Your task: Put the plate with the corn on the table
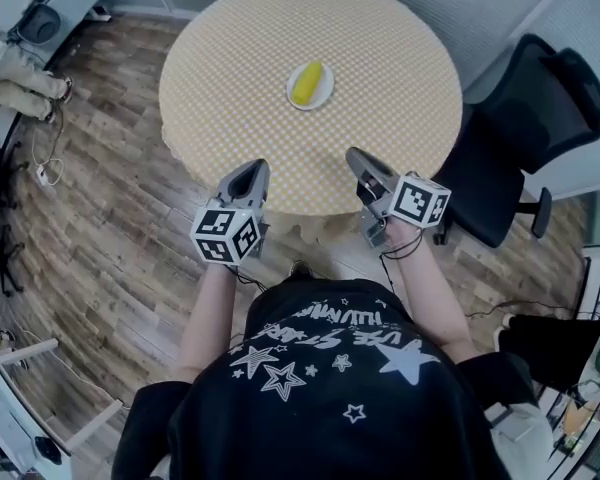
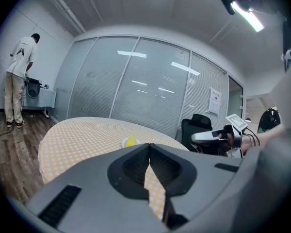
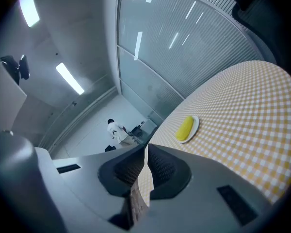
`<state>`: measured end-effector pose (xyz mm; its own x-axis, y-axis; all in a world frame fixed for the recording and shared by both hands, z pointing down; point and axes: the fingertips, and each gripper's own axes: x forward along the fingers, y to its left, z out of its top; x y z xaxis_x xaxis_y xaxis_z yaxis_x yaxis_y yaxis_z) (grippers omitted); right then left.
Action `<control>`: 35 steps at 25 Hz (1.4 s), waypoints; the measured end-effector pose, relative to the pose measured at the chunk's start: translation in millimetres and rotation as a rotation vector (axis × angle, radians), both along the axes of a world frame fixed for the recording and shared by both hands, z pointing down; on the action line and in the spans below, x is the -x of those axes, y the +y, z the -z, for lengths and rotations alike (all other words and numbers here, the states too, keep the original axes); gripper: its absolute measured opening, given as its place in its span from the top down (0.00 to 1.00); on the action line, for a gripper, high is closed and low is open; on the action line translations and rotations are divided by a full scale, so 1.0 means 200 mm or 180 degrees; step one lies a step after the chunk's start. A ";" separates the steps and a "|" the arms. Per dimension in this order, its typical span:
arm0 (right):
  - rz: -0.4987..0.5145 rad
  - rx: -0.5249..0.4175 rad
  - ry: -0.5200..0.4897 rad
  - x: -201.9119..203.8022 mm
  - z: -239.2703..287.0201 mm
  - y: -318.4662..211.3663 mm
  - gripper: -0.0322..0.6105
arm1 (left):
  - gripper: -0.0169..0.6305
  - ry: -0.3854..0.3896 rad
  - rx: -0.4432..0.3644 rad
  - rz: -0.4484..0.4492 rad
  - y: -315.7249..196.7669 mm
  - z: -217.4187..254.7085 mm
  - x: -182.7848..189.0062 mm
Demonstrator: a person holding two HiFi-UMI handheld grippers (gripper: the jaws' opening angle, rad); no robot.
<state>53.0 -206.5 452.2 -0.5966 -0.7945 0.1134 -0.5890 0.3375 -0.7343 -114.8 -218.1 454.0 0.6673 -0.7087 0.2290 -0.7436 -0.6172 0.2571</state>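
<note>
A white plate (image 1: 325, 96) with a yellow corn cob (image 1: 306, 83) rests on the round table (image 1: 230, 58), which has a yellow checked cloth, a little right of its middle. My left gripper (image 1: 251, 168) and right gripper (image 1: 359, 157) hover at the table's near edge, both well short of the plate. Each is shut with nothing between its jaws. The left gripper view shows its gripper (image 2: 149, 147) low over the cloth, the corn (image 2: 130, 141) ahead and the right gripper (image 2: 211, 137) beside it. In the right gripper view its gripper (image 3: 146, 148) tilts upward, with the corn (image 3: 185, 128) lying on its plate (image 3: 194, 125).
A black office chair (image 1: 520, 128) stands right of the table. Glass partition walls (image 2: 136, 81) run behind it. A person (image 2: 18, 76) stands far off at a white desk. Cables and bags lie on the wooden floor (image 1: 110, 198) to the left.
</note>
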 end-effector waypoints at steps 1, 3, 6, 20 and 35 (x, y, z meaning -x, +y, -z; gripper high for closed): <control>0.0027 -0.0010 0.0003 0.00 0.01 0.01 0.89 | 0.96 0.0001 0.0009 0.0014 0.01 0.00 0.00; 0.0091 -0.0033 0.0001 0.00 0.02 0.04 0.89 | 0.96 0.0006 0.0033 0.0045 0.03 0.00 -0.02; 0.0171 -0.0070 0.0019 -0.04 0.03 0.10 0.89 | 0.96 -0.0009 0.0050 0.0095 0.08 0.00 -0.06; 0.0369 -0.0222 0.0085 -0.19 0.09 0.34 0.89 | 0.96 -0.0092 -0.0134 0.0238 0.37 0.13 -0.21; 0.0719 -0.0436 0.0082 -0.32 0.14 0.78 0.89 | 0.96 -0.0205 -0.0327 0.0467 0.80 0.23 -0.39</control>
